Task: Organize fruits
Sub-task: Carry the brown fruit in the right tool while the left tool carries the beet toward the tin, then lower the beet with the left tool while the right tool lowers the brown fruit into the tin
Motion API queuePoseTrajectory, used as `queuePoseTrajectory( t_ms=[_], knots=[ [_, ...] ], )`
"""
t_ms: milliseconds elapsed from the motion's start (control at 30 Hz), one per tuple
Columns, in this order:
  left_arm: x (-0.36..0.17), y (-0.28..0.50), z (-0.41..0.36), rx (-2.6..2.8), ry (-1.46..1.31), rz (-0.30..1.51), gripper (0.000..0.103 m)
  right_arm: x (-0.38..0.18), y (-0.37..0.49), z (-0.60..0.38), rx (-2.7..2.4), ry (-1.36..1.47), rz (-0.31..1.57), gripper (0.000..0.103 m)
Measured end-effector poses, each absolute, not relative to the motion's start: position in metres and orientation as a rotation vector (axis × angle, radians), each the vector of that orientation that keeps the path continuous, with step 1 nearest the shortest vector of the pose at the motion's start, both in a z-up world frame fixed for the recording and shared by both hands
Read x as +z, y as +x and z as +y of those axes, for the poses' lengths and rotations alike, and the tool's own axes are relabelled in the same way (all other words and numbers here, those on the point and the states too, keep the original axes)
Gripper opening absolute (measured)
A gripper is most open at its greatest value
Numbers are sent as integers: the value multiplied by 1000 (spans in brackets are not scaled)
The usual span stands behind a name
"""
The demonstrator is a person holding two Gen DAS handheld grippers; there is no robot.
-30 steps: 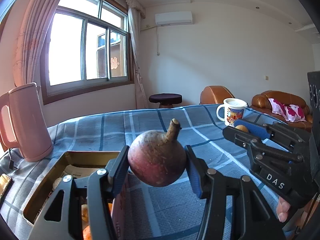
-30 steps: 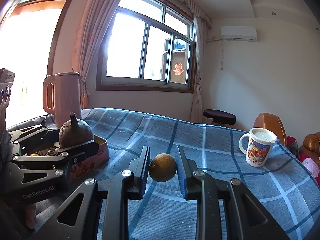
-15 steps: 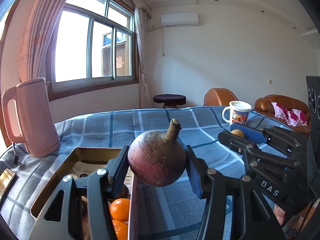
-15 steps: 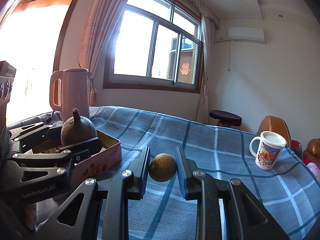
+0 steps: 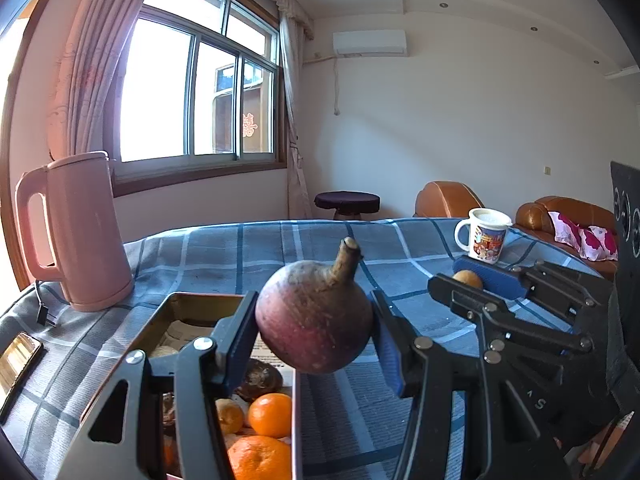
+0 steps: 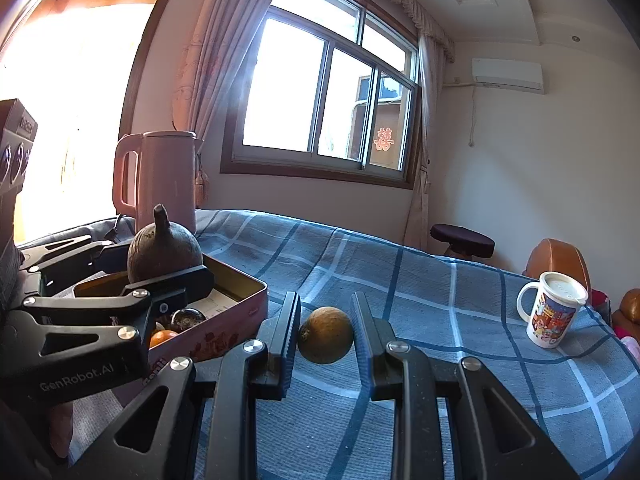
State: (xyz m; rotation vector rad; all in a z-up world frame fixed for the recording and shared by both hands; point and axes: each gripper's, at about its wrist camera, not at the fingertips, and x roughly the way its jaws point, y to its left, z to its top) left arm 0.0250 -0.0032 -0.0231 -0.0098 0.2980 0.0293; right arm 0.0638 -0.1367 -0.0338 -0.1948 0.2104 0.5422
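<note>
My left gripper (image 5: 314, 330) is shut on a round red-purple fruit with a stalk (image 5: 316, 316) and holds it above the right rim of an open pink tin box (image 5: 296, 396). The box holds oranges (image 5: 270, 414) and several other fruits. In the right wrist view the same fruit (image 6: 162, 248) sits over the box (image 6: 236, 316). My right gripper (image 6: 325, 340) is shut on a small brown round fruit (image 6: 325, 340), held above the blue checked cloth to the right of the box. It also shows in the left wrist view (image 5: 468, 278).
A pink kettle (image 5: 76, 232) stands at the back left of the table, with a phone (image 5: 16, 360) near the left edge. A printed mug (image 5: 486, 238) stands at the far right. Brown armchairs (image 5: 448, 200) and a stool (image 5: 346, 202) lie beyond the table.
Both grippers have moved left and forward with their fruits. The left one now holds its fruit over the box rim, and the oranges inside have come into view.
</note>
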Motion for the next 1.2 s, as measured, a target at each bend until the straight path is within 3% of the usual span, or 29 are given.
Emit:
queuePoseTrajectory(
  t_ms=[1200],
  knots=[
    [-23,7,58,144,-70,308,56,-26,55,-77,661,-233,209,27]
  ],
)
